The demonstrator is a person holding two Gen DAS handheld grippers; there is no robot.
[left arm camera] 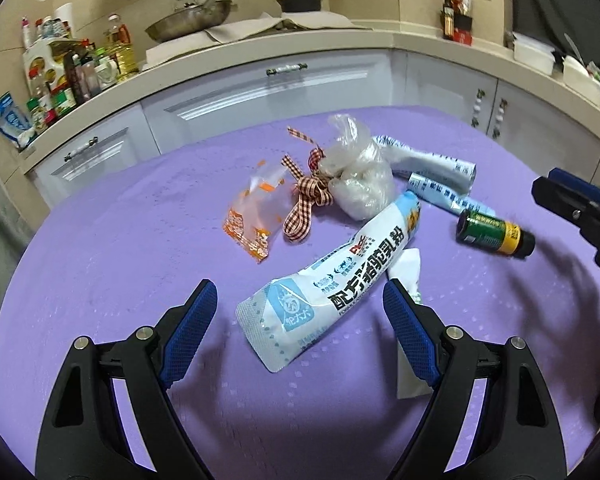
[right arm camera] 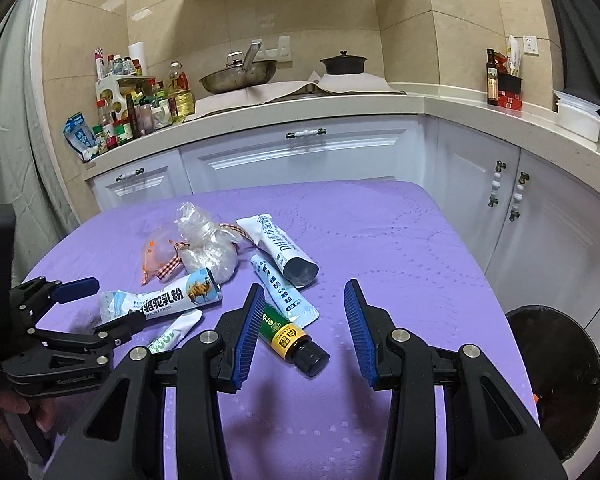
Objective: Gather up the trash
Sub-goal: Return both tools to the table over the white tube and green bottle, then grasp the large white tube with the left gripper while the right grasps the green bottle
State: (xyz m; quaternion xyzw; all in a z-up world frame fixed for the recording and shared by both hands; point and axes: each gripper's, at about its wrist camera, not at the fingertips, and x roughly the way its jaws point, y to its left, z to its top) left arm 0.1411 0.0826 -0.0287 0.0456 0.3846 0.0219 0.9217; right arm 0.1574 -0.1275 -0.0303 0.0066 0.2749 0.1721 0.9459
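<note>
My left fingers (left arm camera: pixel 300 312) stand wide apart and empty, angled down over the near part of the purple-covered counter (left arm camera: pixel 100 248). Between their tips lies the long white-and-blue powder sachet with black lettering (left arm camera: pixel 332 280), flat on the cloth; its sealed end lies between my tips and its long axis runs away from me toward the far right, where it meets the rest of the heap. Under its right side pokes a small white paper packet (left arm camera: pixel 408 268), just beside my right-hand finger. So this hand is the nearer one to the sachet, and I judge I must straddle it across its width, not along its length.

My right fingers (right arm camera: pixel 304 320) are partly open, holding nothing. The small green glass bottle with yellow label and black cap (right arm camera: pixel 290 338) lies on its side just ahead of their left pad, cap toward me, axis slanting off to the far left. Beyond sit a crumpled clear plastic bag (right arm camera: pixel 208 250), a checked ribbon (left arm camera: pixel 308 196) and two white tubes. The dark round bin (right arm camera: pixel 552 384) waits below the counter's right edge.
</note>
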